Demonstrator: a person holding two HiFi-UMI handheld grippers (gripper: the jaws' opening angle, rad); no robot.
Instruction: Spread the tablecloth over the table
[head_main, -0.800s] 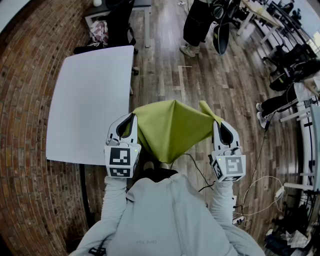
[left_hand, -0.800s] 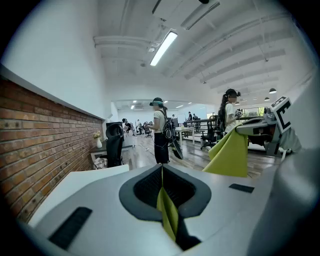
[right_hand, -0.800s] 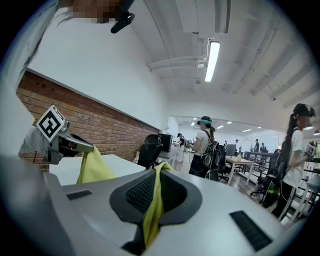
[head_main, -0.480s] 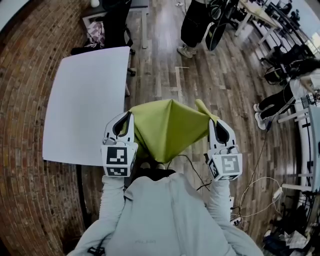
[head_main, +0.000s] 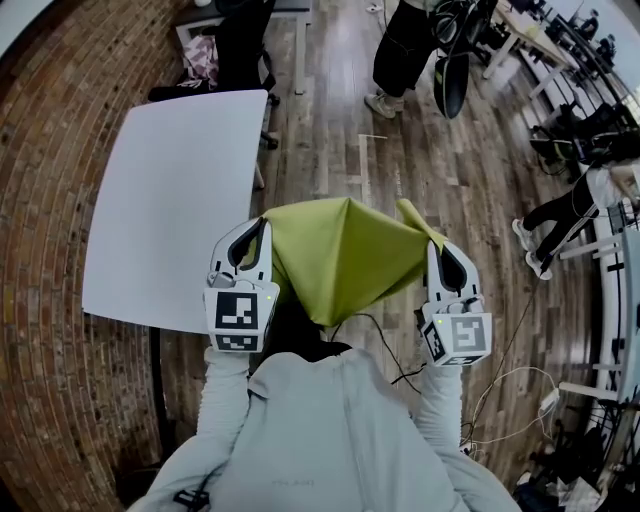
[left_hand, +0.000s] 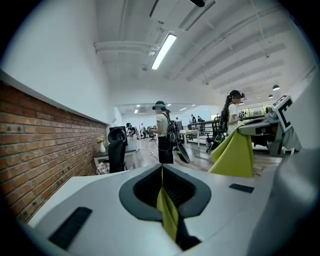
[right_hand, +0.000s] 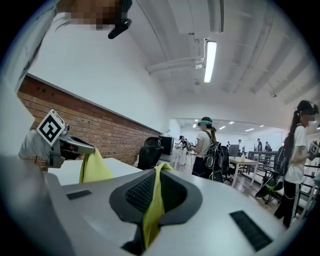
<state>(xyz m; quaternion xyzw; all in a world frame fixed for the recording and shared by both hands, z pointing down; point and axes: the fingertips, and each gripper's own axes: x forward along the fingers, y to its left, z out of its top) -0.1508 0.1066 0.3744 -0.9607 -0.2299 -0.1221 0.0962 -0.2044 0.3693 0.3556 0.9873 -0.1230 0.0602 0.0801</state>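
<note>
The yellow-green tablecloth (head_main: 340, 250) hangs in folds between my two grippers, in front of the person's chest. My left gripper (head_main: 262, 228) is shut on its left edge; a strip of the tablecloth (left_hand: 167, 212) is pinched between the closed jaws. My right gripper (head_main: 432, 248) is shut on the right edge, where the tablecloth (right_hand: 152, 210) shows between the dark pads. The white table (head_main: 170, 200) stands bare to the left of the cloth, beside the brick wall.
A black office chair (head_main: 232, 45) stands at the table's far end. A person (head_main: 405, 45) stands on the wood floor beyond. Desks and seated people (head_main: 560, 200) fill the right side. Cables (head_main: 500, 390) lie on the floor at lower right.
The cloth stays held by both grippers, which keep their spacing. The view has shifted a little, so the table sits slightly differently in the frame.
</note>
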